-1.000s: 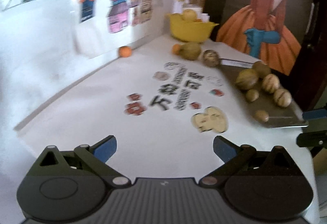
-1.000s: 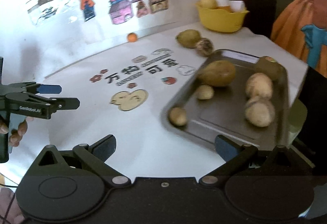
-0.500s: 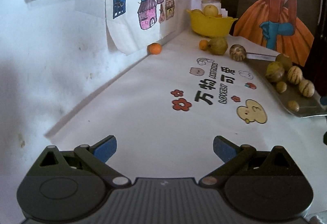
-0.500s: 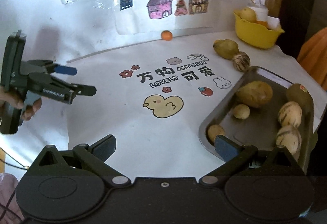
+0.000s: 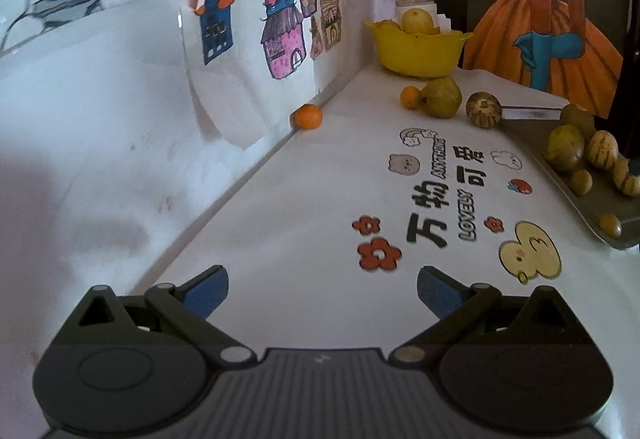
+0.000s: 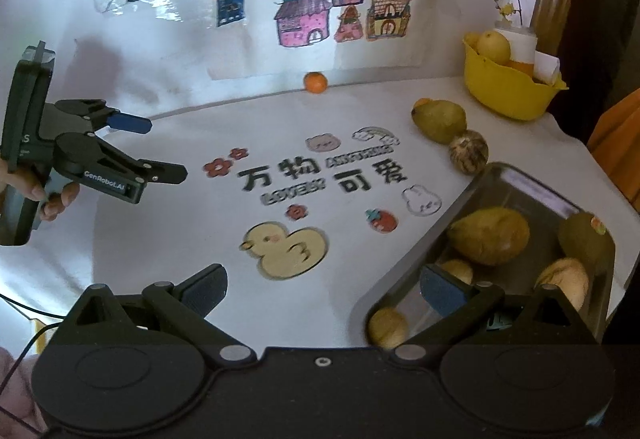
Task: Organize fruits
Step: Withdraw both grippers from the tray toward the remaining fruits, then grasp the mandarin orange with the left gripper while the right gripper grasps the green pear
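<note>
Right wrist view looks along the right tongs (image 6: 322,289), whose blue-padded fingers stand wide apart with nothing between them, hovering over the white printed table (image 6: 168,251). Just under and ahead of the right-hand finger sits the grey metal tray (image 6: 404,271), already carrying a large yellow-brown pear-like fruit (image 6: 488,235), a green kiwi-like fruit with a sticker (image 6: 585,241) and several small pale round fruits, so it reads as the collecting place, and the tongs' spread suits a reach for a loose piece. Farther ahead of the tongs and beyond the tray lie a green pear-shaped fruit (image 6: 440,121) touching a brown-striped round fruit (image 6: 468,151), both on bare table and probably unsorted. A small orange citrus (image 6: 315,82) rests far ahead against the wall, where it may have rolled, and a yellow plastic bowl (image 6: 508,93) with yellow fruit stands far ahead to the right. Off to the left, a hand holds the left tongs (image 6: 160,147) above the table, fingers parted and empty. In the left wrist view these left tongs (image 5: 322,289) gape over bare table, with the small orange citrus (image 5: 307,116) far ahead, a likely target on that side.
</note>
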